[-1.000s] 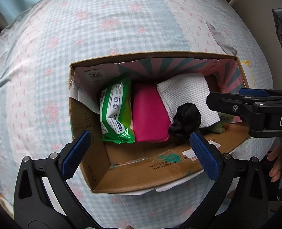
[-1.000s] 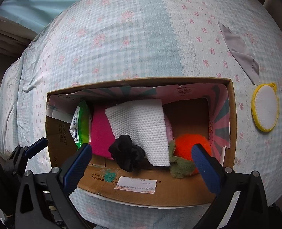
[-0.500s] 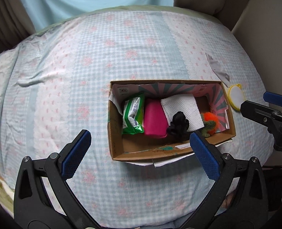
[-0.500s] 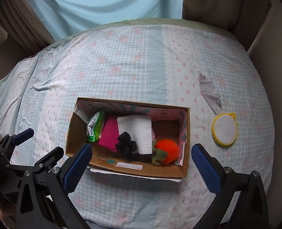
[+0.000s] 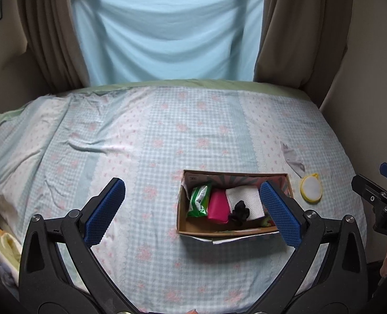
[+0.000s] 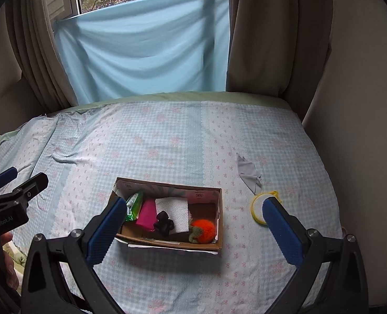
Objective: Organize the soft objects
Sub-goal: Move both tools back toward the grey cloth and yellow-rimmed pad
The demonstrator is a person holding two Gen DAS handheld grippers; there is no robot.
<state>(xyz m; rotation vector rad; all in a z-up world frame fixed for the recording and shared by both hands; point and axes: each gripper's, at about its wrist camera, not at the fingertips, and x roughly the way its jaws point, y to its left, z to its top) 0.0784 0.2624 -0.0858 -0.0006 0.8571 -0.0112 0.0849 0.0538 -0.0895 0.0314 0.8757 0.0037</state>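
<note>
Grey cloth (image 6: 247, 173): right of centre, limp, light; pinch a corner.
Left gripper (image 5: 193, 212): wide open, empty.
Right gripper (image 6: 193, 231): likewise.

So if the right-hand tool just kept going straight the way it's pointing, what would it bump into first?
Probably the bedsheet, just right of the cardboard box and short of the yellow round pad. The right tool is open and empty, and nothing hangs in between, though depth is hard to judge.
</note>
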